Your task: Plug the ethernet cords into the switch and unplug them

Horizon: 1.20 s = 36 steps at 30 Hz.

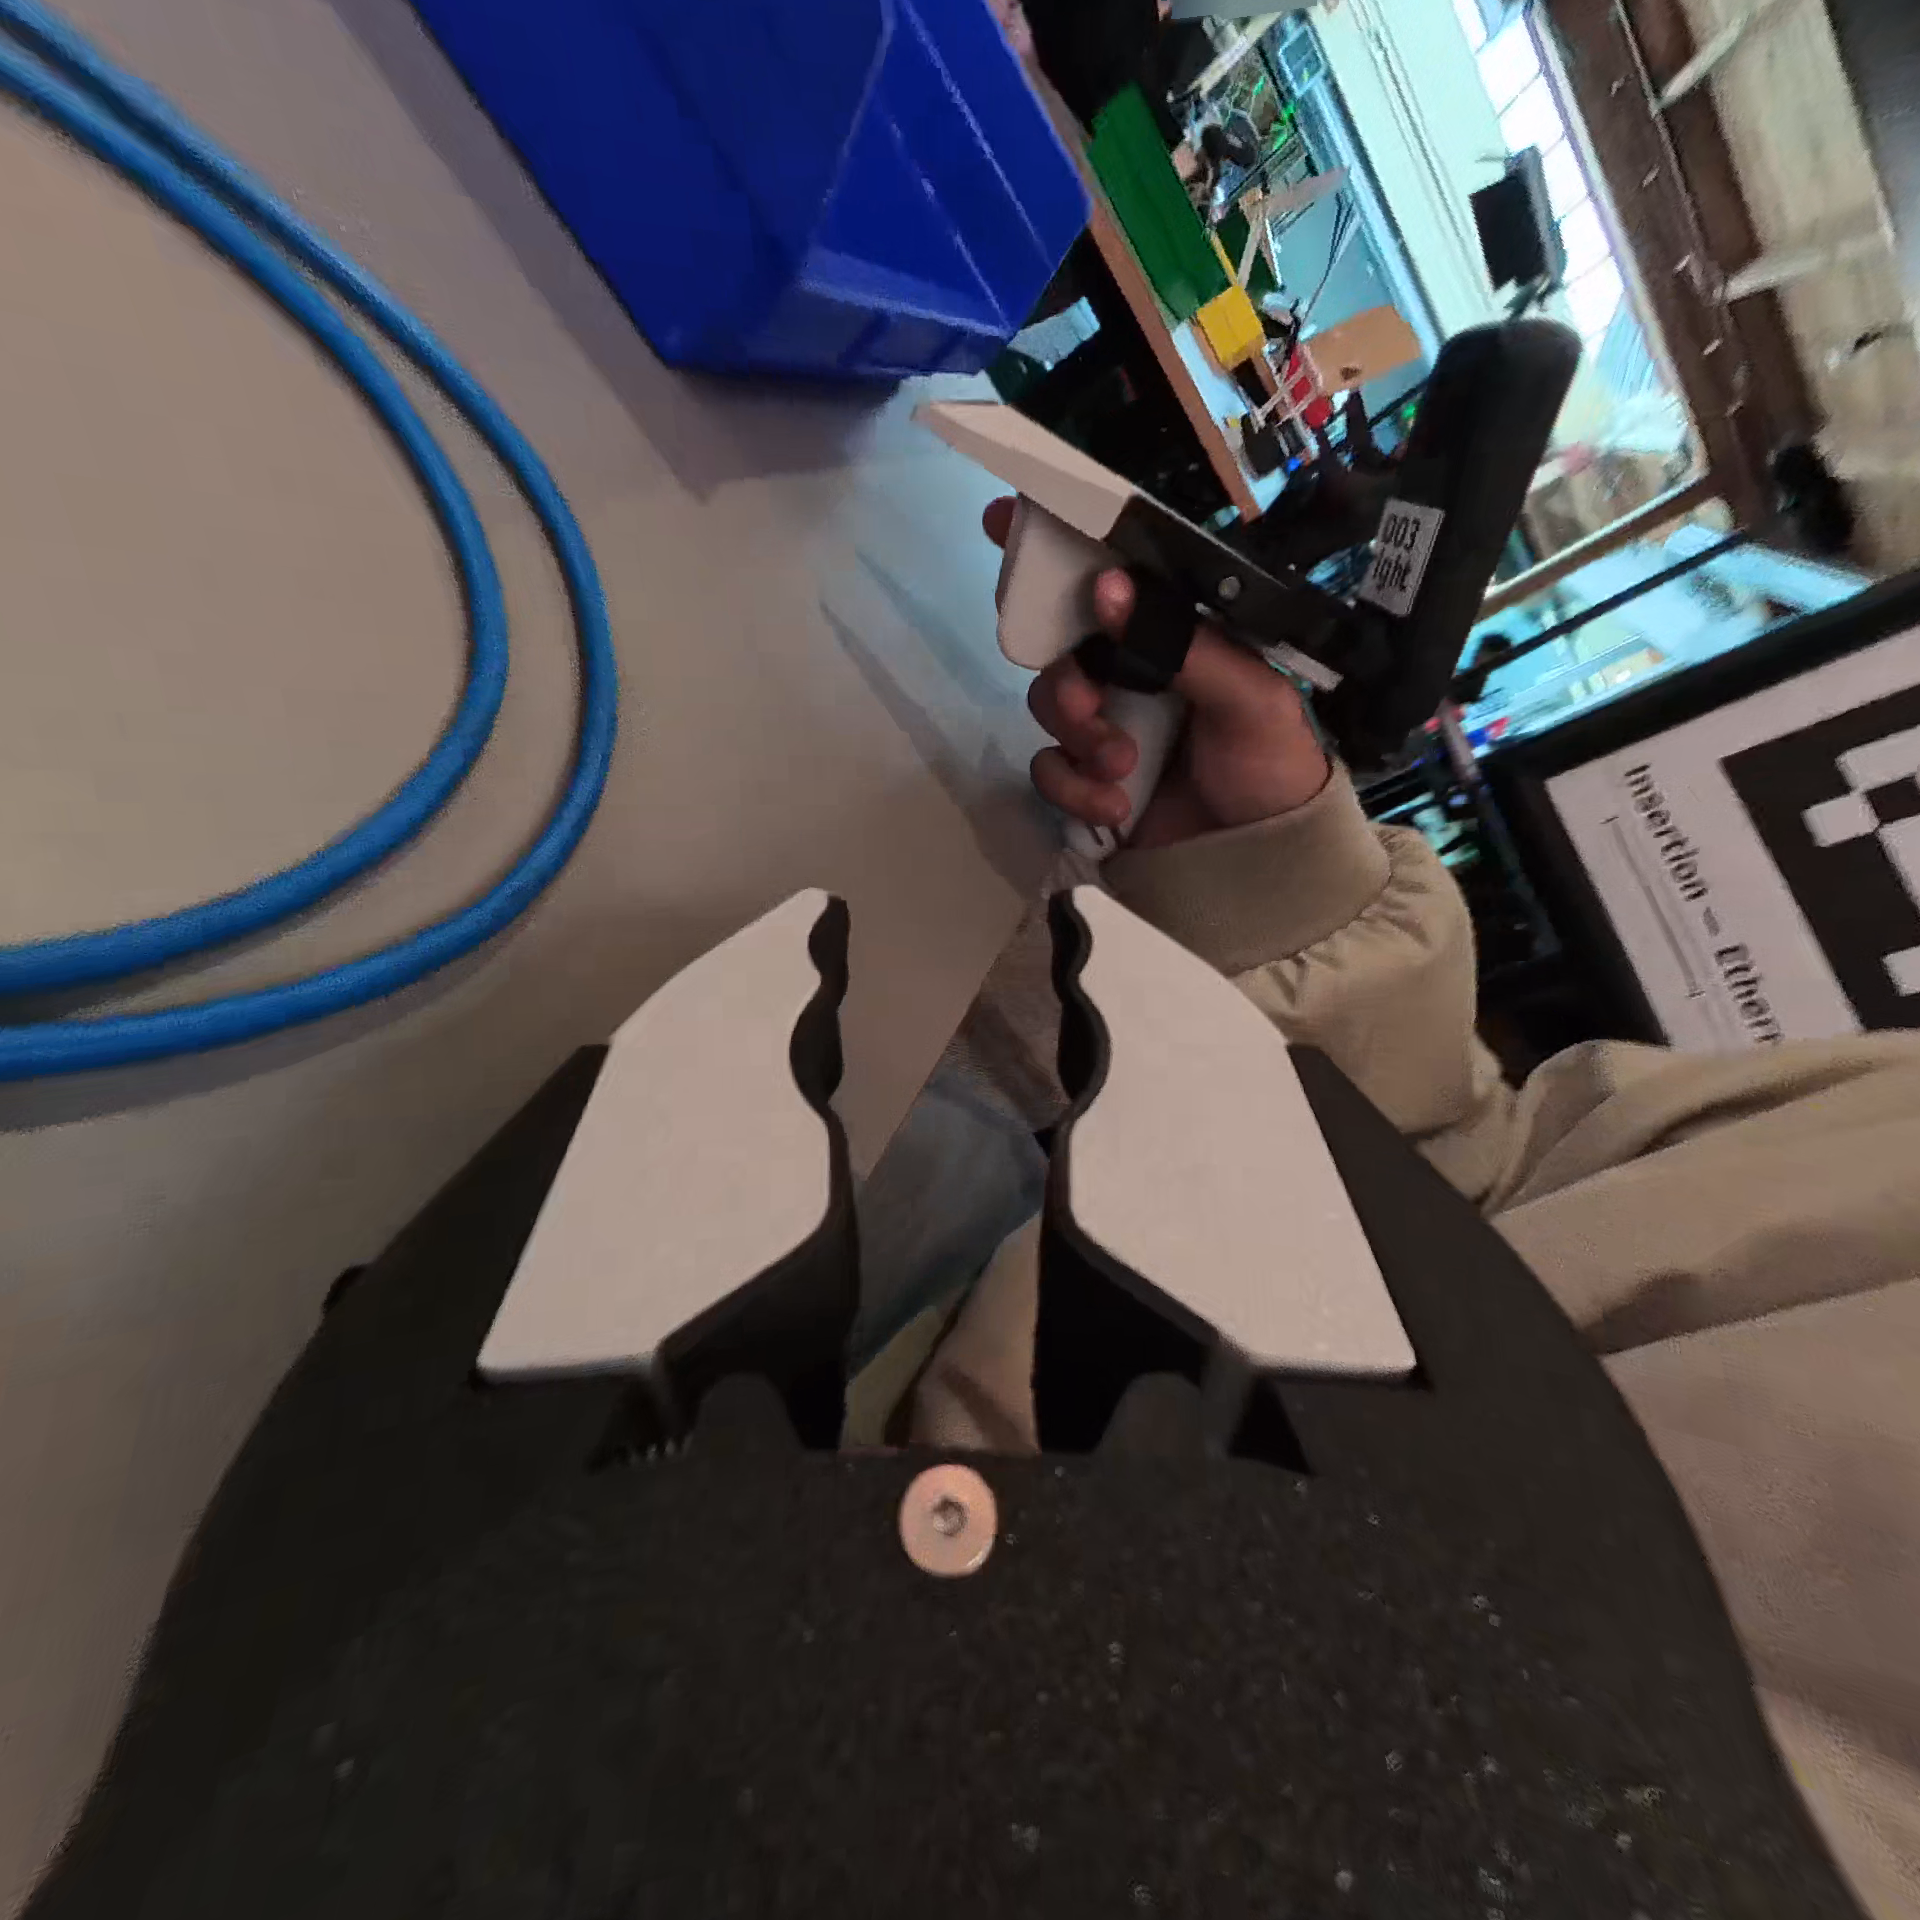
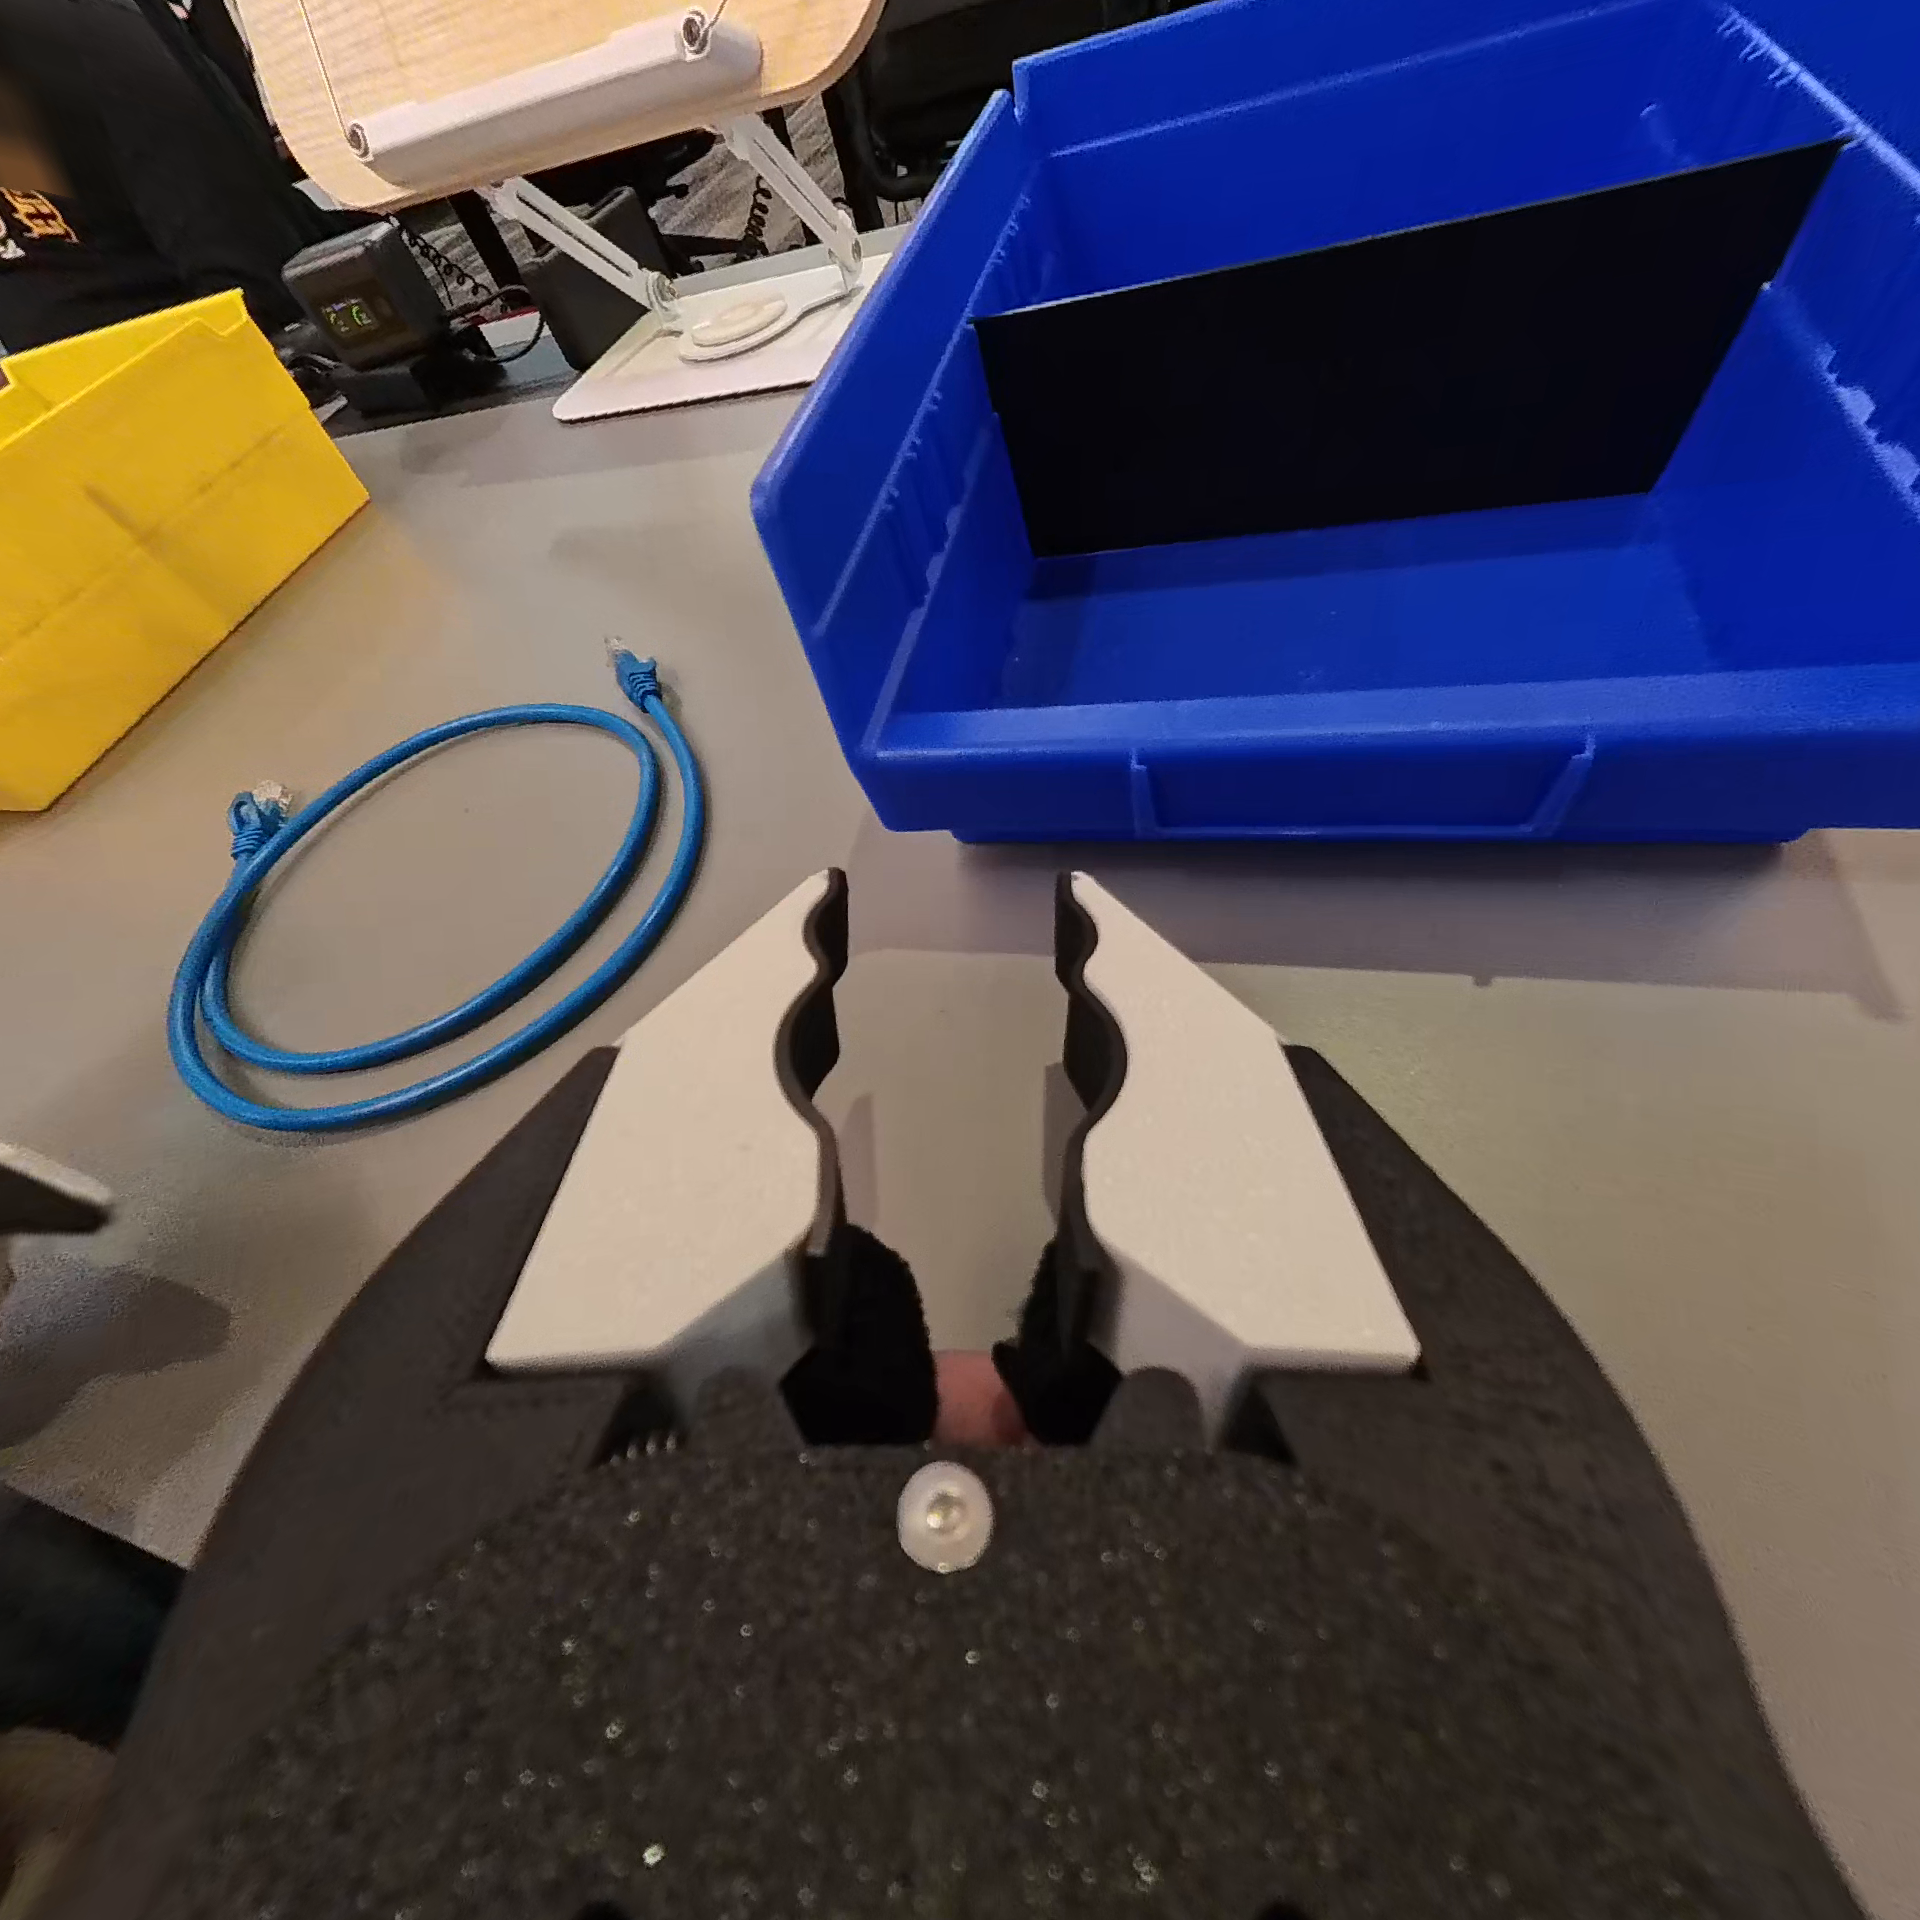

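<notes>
Right gripper (image 2: 951,904) up close, jaws parted a modest gap, nothing between them, hovering over bare grey table (image 2: 1455,1195). At ten o'clock the blue ethernet cord (image 2: 436,935) lies coiled flat, both plugs free, open tabletop all round it. At one o'clock, just beyond the fingertips, a blue bin (image 2: 1351,769) with a dark divider; at nine o'clock, a yellow bin (image 2: 156,561). No switch showing in either view. Left gripper (image 1: 948,914) likewise parted and empty, poking past the table edge (image 1: 966,997). Farther off, a hand (image 1: 1153,727) grips the other tool, which carries a small printed label (image 1: 1403,556); at three o'clock a printed marker card (image 1: 1714,894).
</notes>
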Tool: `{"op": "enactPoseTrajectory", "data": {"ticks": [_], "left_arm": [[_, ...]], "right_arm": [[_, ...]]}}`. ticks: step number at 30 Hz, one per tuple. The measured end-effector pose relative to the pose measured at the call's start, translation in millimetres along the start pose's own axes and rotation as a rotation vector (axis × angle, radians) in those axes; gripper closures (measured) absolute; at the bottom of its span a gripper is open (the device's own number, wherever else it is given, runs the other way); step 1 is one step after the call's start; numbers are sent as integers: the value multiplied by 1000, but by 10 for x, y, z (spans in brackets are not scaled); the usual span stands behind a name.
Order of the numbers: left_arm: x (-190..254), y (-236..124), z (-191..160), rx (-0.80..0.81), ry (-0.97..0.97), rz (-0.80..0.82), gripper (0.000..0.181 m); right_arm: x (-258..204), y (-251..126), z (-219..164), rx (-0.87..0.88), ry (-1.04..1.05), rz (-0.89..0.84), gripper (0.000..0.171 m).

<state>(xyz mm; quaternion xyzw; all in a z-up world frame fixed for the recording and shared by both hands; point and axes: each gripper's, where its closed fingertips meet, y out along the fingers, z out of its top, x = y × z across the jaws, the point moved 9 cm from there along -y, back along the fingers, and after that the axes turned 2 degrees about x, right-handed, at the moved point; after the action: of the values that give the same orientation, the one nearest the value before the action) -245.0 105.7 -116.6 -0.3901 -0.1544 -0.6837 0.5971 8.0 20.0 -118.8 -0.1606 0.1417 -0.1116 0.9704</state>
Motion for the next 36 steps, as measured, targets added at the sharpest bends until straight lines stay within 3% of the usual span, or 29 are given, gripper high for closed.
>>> {"op": "enactPoseTrajectory", "data": {"ticks": [6, 9, 12, 15, 17, 19, 22, 25, 30, 34, 36], "left_arm": [[-182, -492, 324, 129, 311, 220, 148], [-425, -1020, 593, 271, 343, 402, 148], [-688, -1768, 836, 505, 373, 657, 153], [-912, -2616, 898, 785, 312, 915, 157], [-1088, -3034, 820, 841, 190, 1049, 157], [-1246, -3276, 721, 858, 39, 1066, 156], [-1454, -3358, 621, 828, -153, 961, 148], [-1552, -3263, 603, 771, -224, 851, 146], [-1543, -3150, 643, 734, -192, 813, 168], [-1544, -3161, 646, 760, -210, 764, 171], [-1446, -3194, 694, 797, -122, 777, 174]], "right_arm": [[1, -4, 1, 3, 2, 4, 132], [7, -9, 1, 4, 4, 5, 132], [8, -7, 0, 2, 8, 10, 132], [0, 2, -4, -4, 13, 18, 132], [-4, 6, -4, -5, 12, 18, 132], [-9, 13, -4, -7, 13, 20, 132], [-14, 23, -2, -8, 13, 23, 132], [-19, 31, -3, -13, 12, 25, 132], [-11, 30, -5, -13, 21, 29, 132], [-9, 29, -8, -16, 24, 30, 132], [-10, 32, -9, -18, 22, 31, 132]]}}
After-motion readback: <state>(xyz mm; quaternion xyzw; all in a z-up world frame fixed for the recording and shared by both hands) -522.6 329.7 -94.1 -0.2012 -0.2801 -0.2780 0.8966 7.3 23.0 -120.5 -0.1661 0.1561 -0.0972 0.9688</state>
